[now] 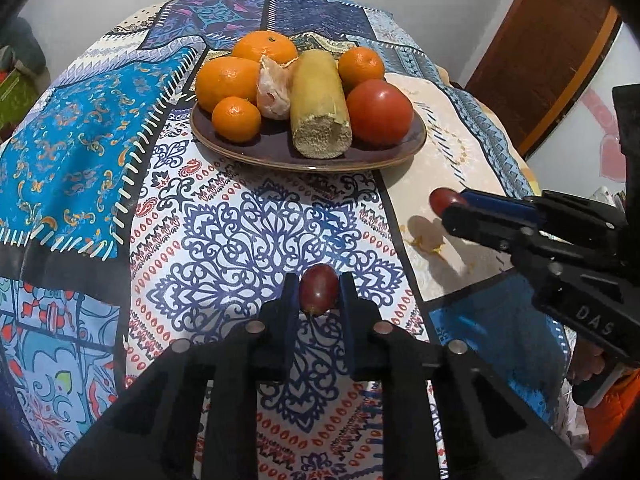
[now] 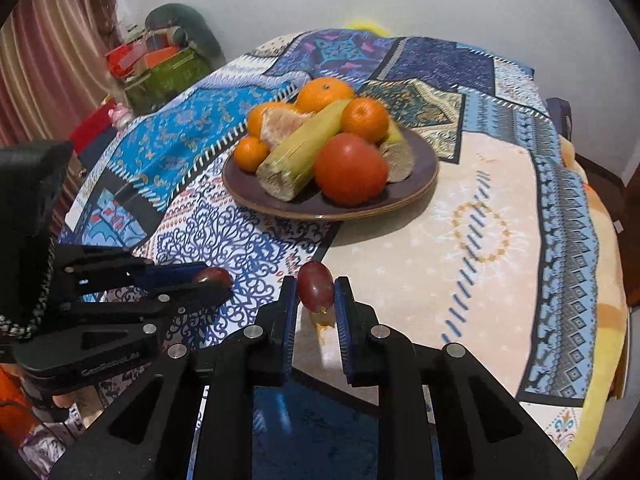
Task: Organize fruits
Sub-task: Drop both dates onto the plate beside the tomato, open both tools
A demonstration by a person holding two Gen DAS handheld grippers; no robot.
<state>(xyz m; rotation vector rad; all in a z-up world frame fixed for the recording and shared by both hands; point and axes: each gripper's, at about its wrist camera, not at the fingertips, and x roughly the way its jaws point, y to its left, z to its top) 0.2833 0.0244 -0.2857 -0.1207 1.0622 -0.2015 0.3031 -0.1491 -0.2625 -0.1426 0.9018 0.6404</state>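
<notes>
A dark plate (image 1: 414, 142) (image 2: 428, 176) on the patterned cloth holds several oranges (image 1: 226, 80), a peeled segment, a cut sugarcane piece (image 1: 318, 104) (image 2: 304, 148) and a red tomato (image 1: 380, 111) (image 2: 350, 168). My left gripper (image 1: 319, 296) is shut on a red grape (image 1: 319, 293) above the cloth in front of the plate; it shows at left in the right wrist view (image 2: 214, 282). My right gripper (image 2: 316, 294) is shut on another red grape (image 2: 315, 286); it shows at right in the left wrist view (image 1: 448, 204).
The table is covered by a blue and cream patchwork cloth (image 1: 240, 216). Small orange scraps (image 1: 424, 242) lie on the cream part. A green box with clutter (image 2: 164, 76) stands beyond the table's left edge. A brown door (image 1: 540, 52) is at right.
</notes>
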